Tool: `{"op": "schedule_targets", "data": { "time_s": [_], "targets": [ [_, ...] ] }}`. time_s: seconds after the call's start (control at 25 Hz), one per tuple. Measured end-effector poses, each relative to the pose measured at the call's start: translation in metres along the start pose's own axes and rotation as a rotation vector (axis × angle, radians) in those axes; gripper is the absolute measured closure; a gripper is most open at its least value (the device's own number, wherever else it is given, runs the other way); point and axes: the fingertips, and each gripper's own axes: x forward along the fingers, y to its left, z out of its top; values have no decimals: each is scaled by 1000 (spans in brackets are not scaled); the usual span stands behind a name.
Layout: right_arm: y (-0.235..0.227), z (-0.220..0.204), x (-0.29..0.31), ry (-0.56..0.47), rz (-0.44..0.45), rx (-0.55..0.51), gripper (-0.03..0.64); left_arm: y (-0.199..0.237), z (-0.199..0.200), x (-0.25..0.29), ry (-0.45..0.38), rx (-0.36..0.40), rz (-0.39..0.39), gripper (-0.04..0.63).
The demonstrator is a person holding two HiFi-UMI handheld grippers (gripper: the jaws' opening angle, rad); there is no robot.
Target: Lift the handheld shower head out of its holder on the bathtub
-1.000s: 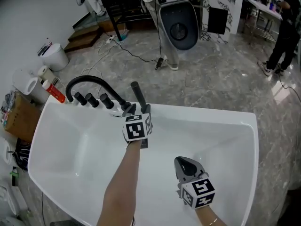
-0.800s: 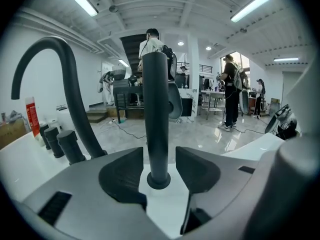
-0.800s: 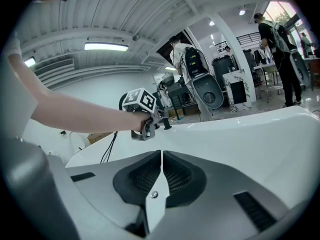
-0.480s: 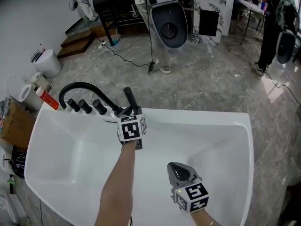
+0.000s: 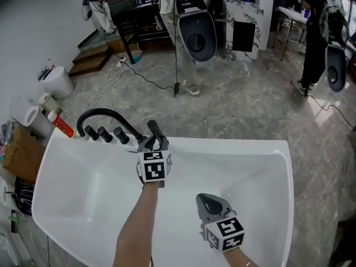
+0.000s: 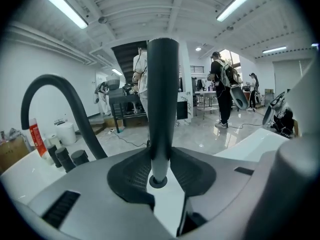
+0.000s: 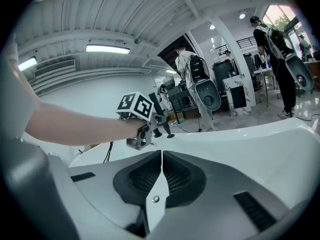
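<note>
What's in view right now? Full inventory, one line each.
bathtub: 1, white, fills the lower head view
faucet spout: 1, black, arched over the far-left rim
knobs: 3, black, in a row under the spout
shower head: 1, black, upright, right of the knobs
bottle: 1, red and white, beside the tub's far-left corner
bucket: 1, white, on the floor far left
cardboard box: 1, brown, left of the tub
bystanders: at least 2, standing at the back
left tongs: 1, grey, jaws just closed on the shower head
right tongs: 1, grey, shut and empty, over the tub
</note>
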Motion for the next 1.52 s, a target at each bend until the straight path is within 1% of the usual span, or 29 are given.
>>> {"op": "schedule_targets", "data": {
  "time_s": [0.12, 0.24, 0.4, 0.6, 0.84, 1.0, 1.32, 1.52],
  "targets": [
    [14, 21, -13, -20, 4, -15, 601, -1, 23, -27, -39, 18, 2, 465],
    [28, 48, -31, -41, 0, -30, 603, 0, 56, -62, -87, 17, 1, 465],
    [52, 89, -60, -84, -3, -51, 604, 4, 103, -114, -133, 49, -7, 465],
    [81, 139, -118, -138, -7, -76, 604, -7, 162, -185, -175, 79, -12, 465],
    [113, 185, -190, -187, -16, -92, 604, -29, 230, -267, -232, 114, -13, 465],
    [141, 198, -227, -202, -23, -102, 606, -37, 254, -317, -260, 126, -23, 465],
    [169, 220, -308, -239, -26, -108, 611, -61, 293, -406, -310, 165, -10, 465],
    [188, 231, -346, -269, -17, -127, 611, -72, 312, -453, -336, 175, -5, 465]
  ]
}}
